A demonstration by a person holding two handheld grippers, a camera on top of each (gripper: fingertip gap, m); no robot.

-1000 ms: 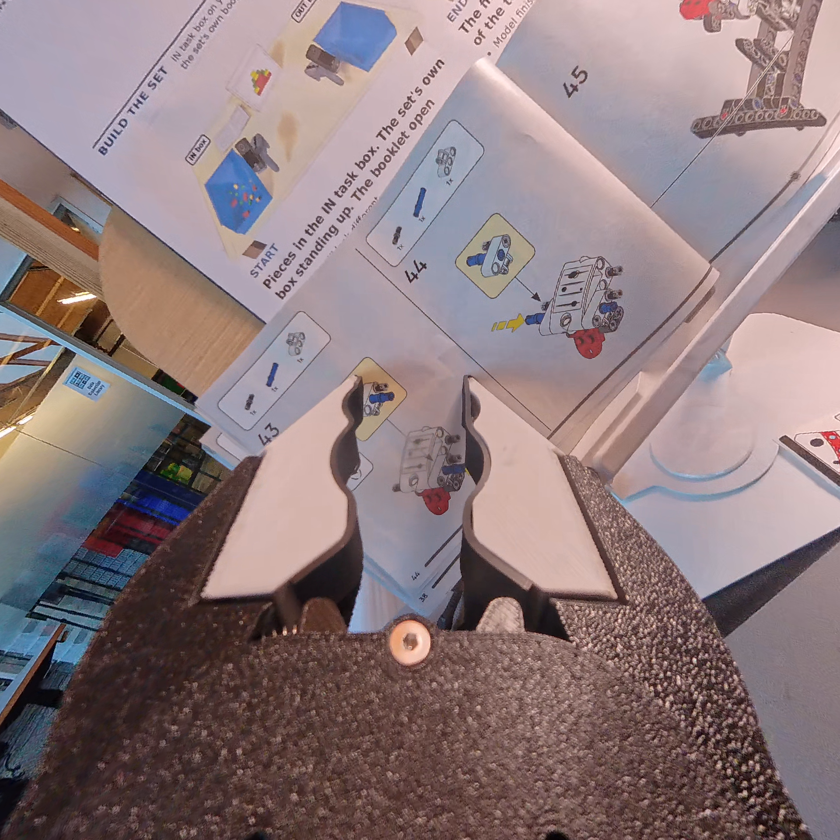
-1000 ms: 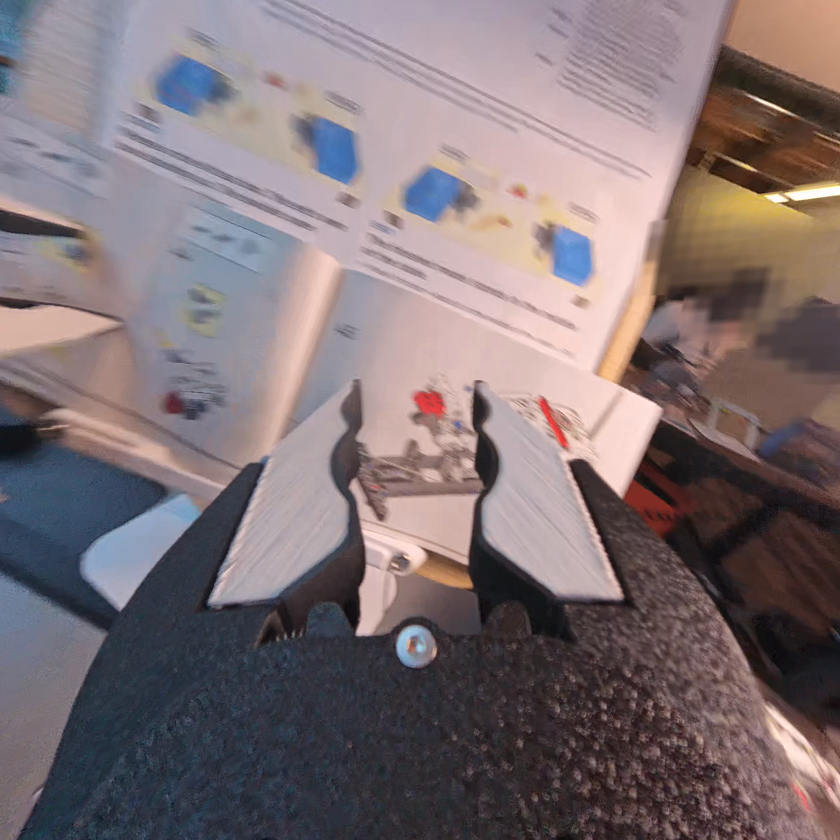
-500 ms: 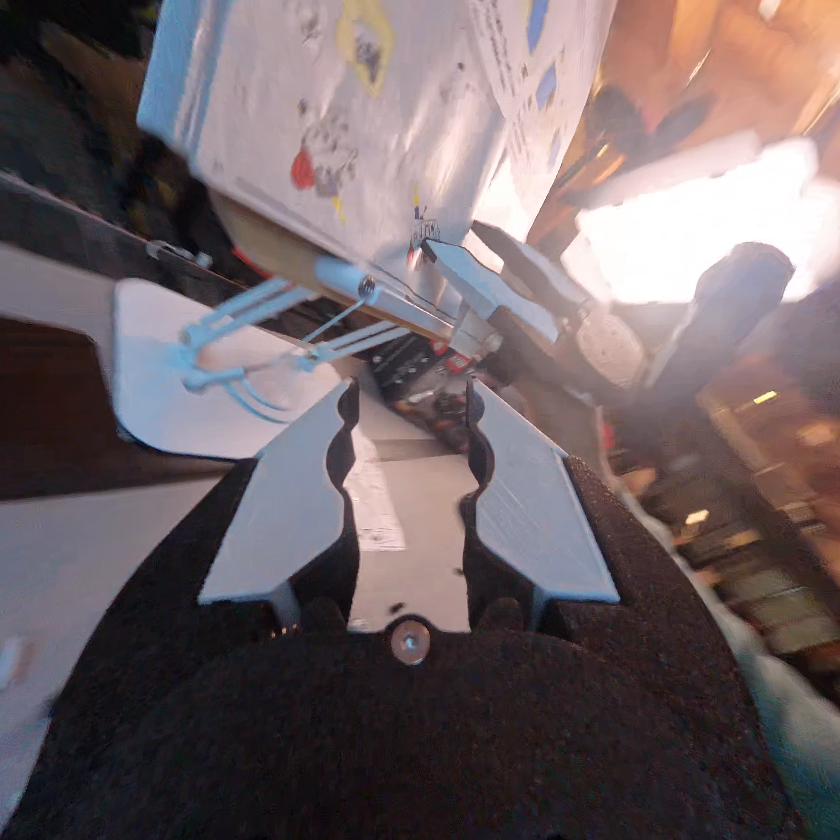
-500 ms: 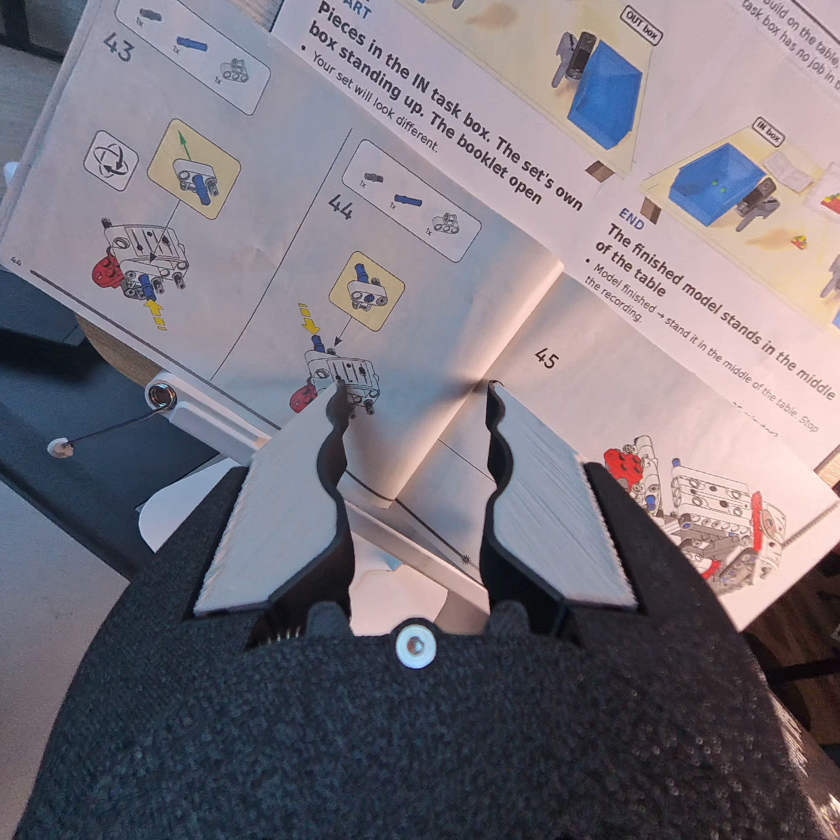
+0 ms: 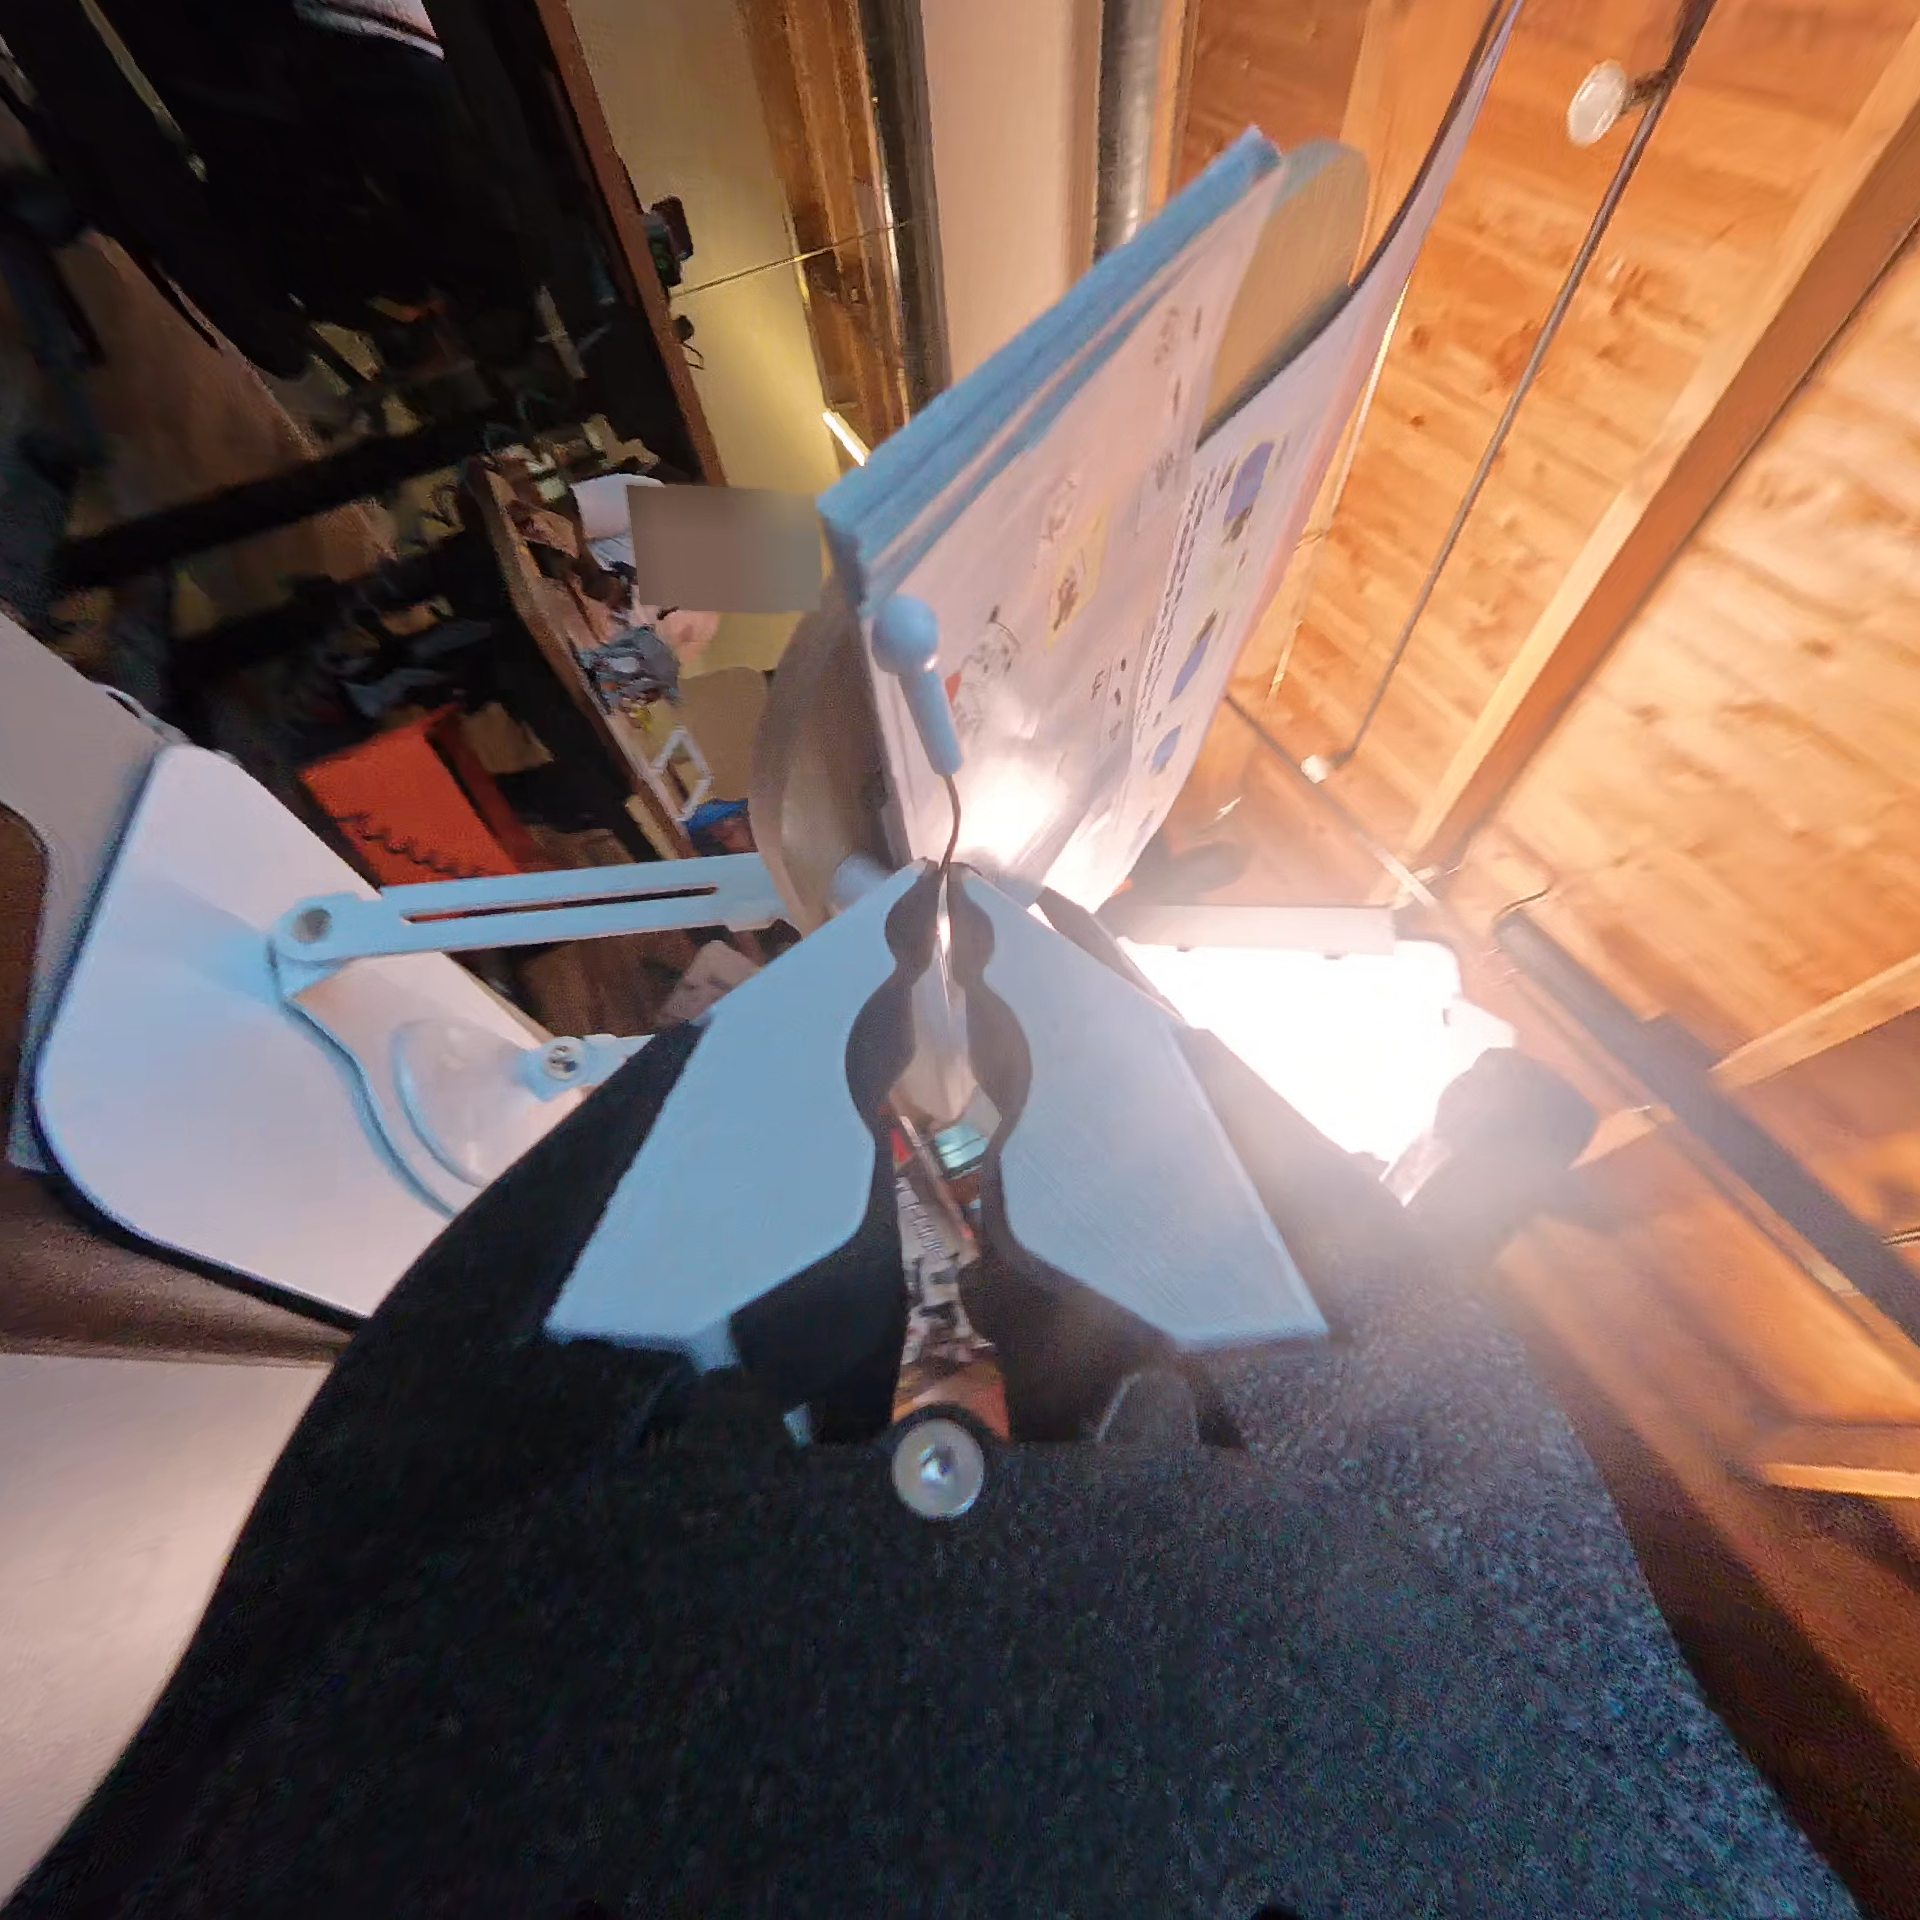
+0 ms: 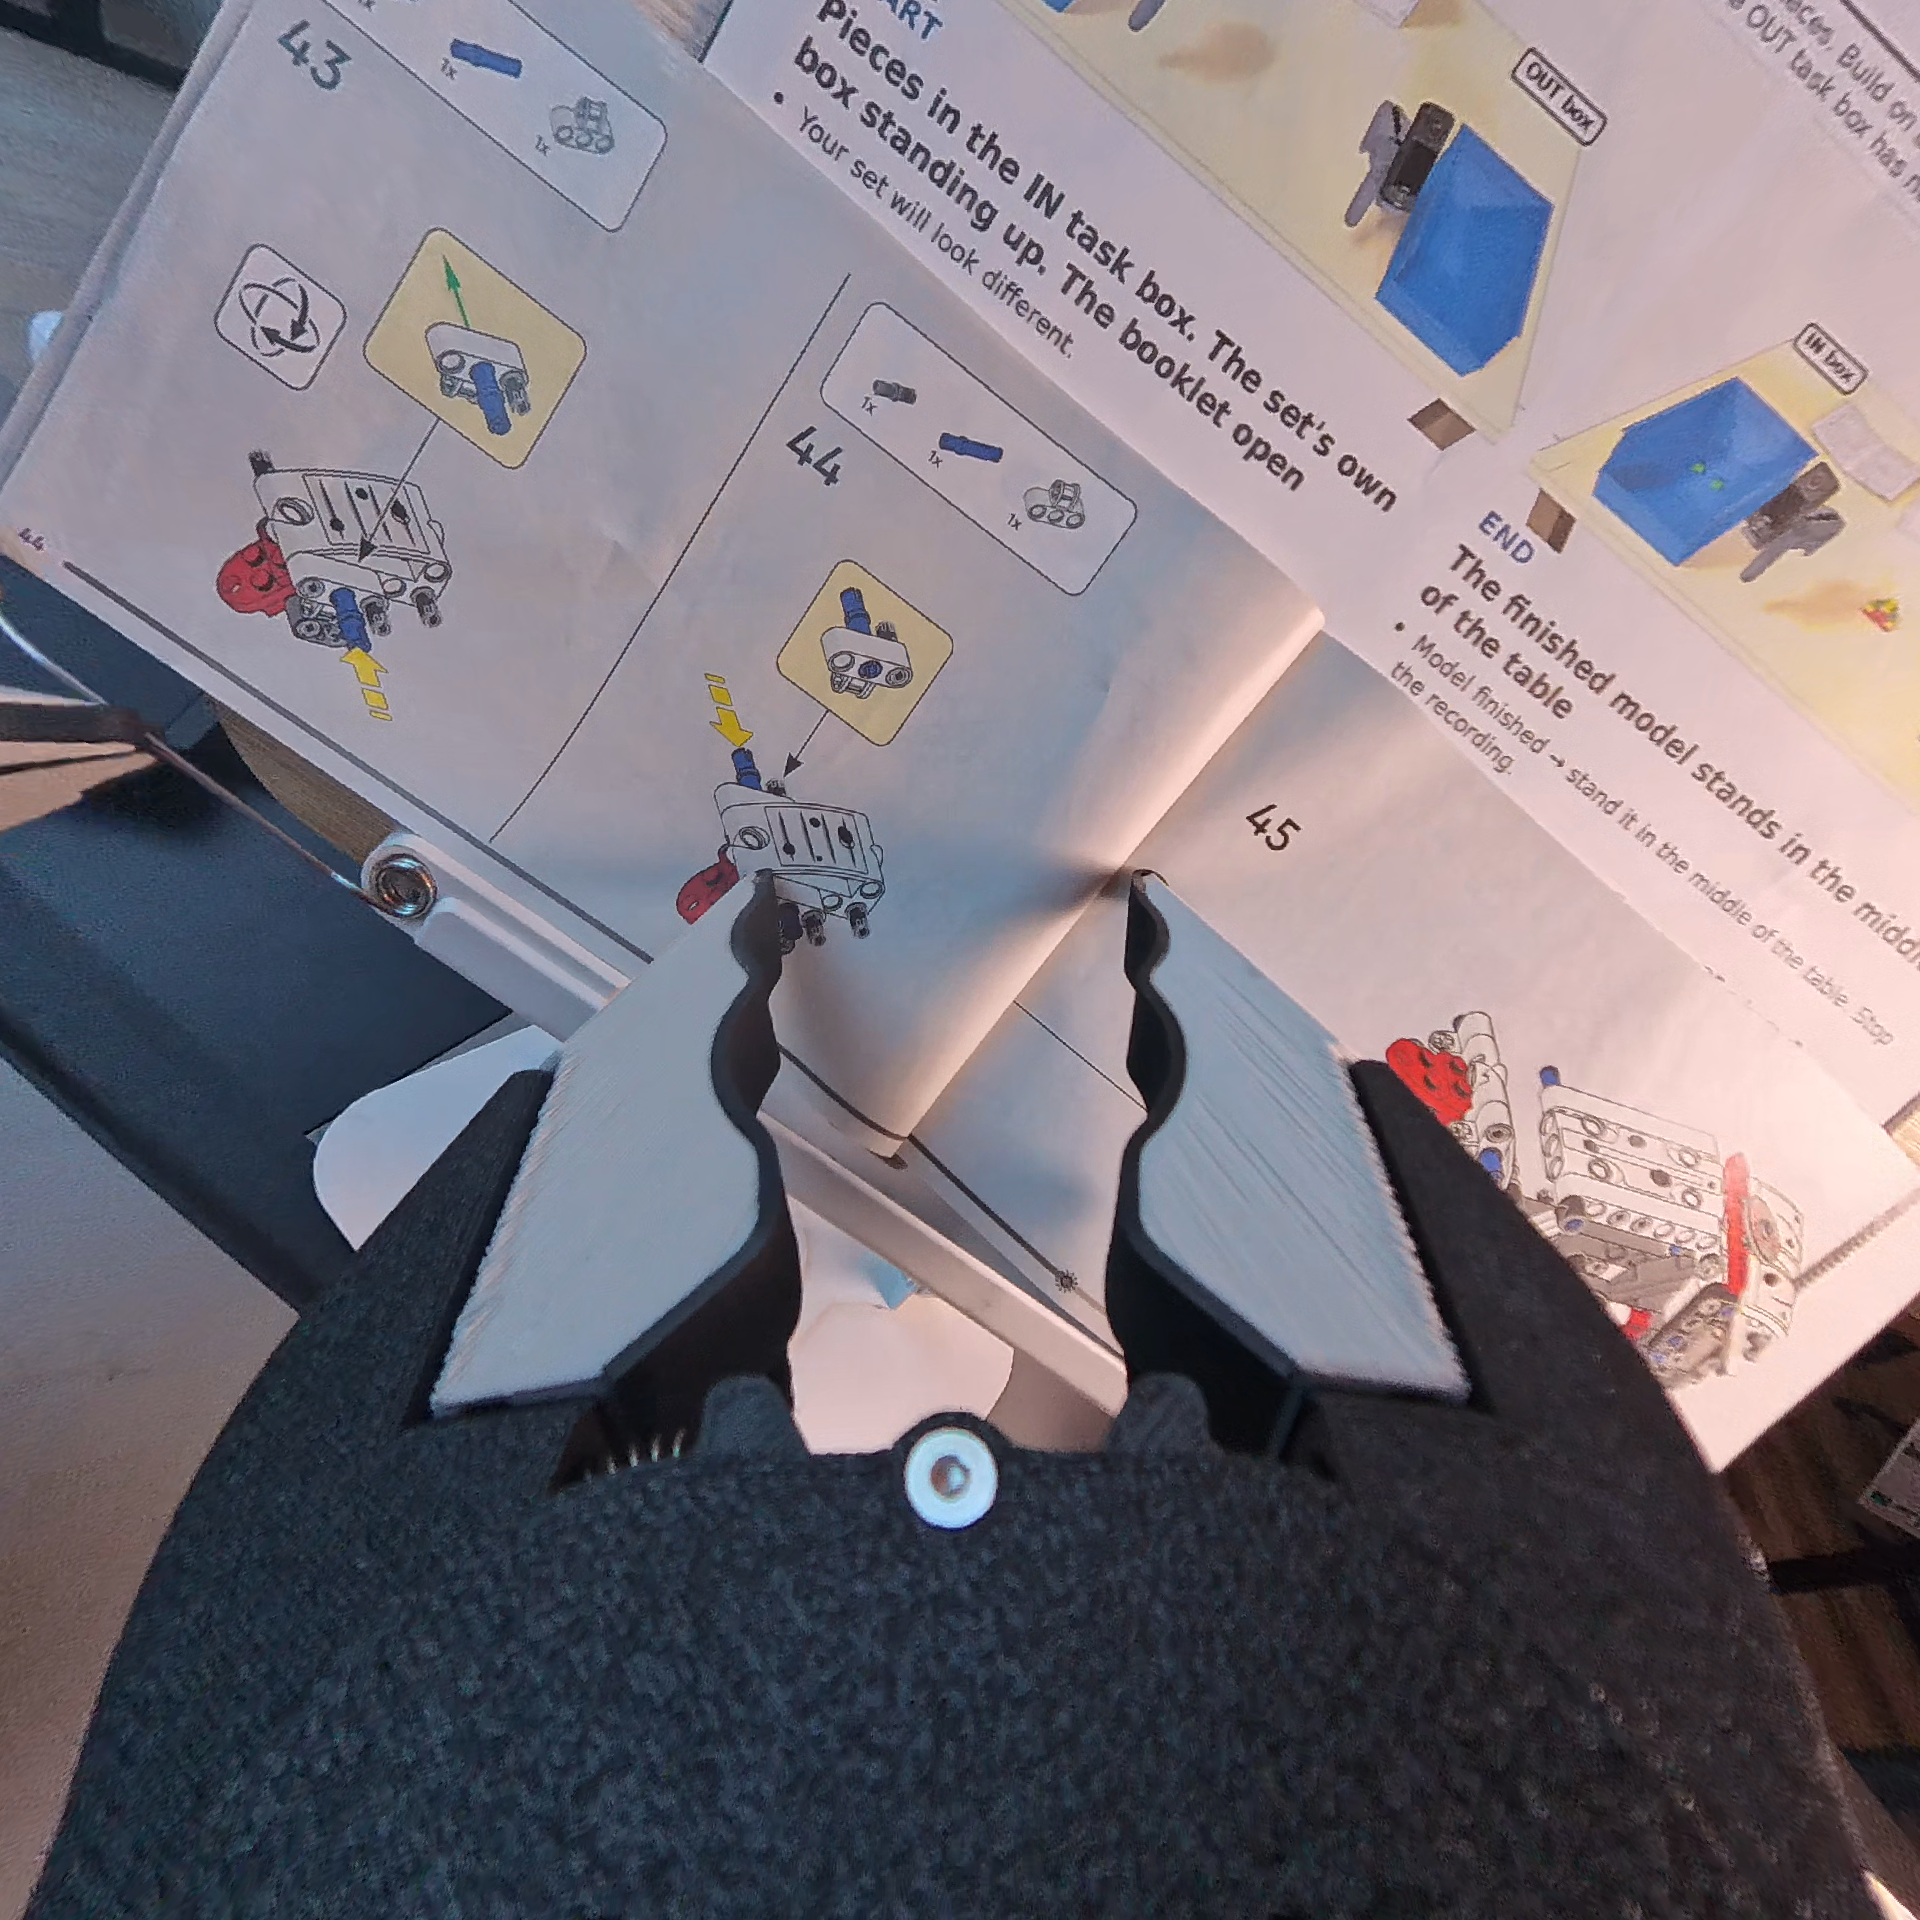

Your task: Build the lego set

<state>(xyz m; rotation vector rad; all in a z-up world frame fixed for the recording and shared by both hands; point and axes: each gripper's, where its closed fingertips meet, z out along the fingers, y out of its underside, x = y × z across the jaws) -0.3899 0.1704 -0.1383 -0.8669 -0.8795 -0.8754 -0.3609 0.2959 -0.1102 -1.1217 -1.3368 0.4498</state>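
Observation:
The open instruction booklet [image 6: 623, 582] stands on a white stand [image 6: 499, 935], showing build steps and a picture of the model. My right gripper [image 6: 951, 894] is open and empty, just in front of the booklet's centre fold. In the left wrist view the booklet [image 5: 1049, 582] is seen edge-on from its side. My left gripper [image 5: 940, 883] is nearly closed on a thin page [image 5: 928, 1049] that runs between its fingers. No loose lego pieces are in view.
A printed task sheet [image 6: 1351, 260] hangs behind the booklet. The stand's white base [image 5: 187, 987], arm [image 5: 540, 914] and wire page clip [image 5: 920, 675] are close to my left gripper. A bright lamp glare [image 5: 1299, 1018] and cluttered shelves [image 5: 468, 520] lie beyond.
My left gripper swung from facing the pages round to the booklet's side and closed on a page. My right gripper came nearer the booklet and opened wider.

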